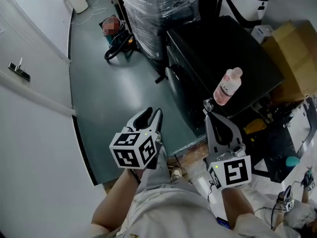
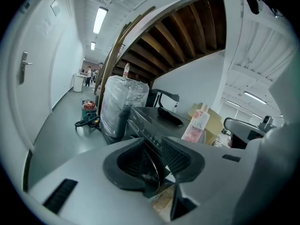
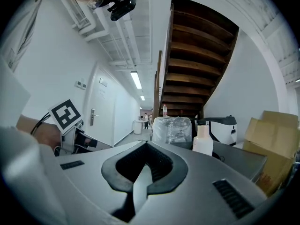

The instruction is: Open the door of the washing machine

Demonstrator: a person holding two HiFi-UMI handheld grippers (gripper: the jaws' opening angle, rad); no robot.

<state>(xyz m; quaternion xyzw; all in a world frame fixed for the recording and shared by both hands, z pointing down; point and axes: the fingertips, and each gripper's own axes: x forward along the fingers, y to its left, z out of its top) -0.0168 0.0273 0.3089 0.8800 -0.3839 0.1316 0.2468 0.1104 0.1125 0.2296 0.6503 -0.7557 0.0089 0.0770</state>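
The black washing machine (image 1: 223, 53) stands at centre right in the head view, its round front door (image 1: 172, 82) facing the grey floor. A pink bottle (image 1: 228, 87) stands on its top. My left gripper (image 1: 151, 114) hovers in front of the machine, below the door, open with nothing between its pads. In the left gripper view, the left gripper (image 2: 157, 154) points at the machine's front (image 2: 145, 125), and the door glass shows through the gap. My right gripper (image 1: 209, 105) hangs near the machine's front right corner. In its own view the right gripper (image 3: 147, 146) looks shut and empty, with the bottle (image 3: 203, 139) ahead.
A plastic-wrapped pallet (image 1: 158, 9) stands just behind the machine. A coiled hose and bucket (image 1: 116, 38) lie on the floor beyond. Cardboard boxes (image 1: 292, 58) crowd the right side. A white door with a handle (image 1: 19, 69) lines the left wall.
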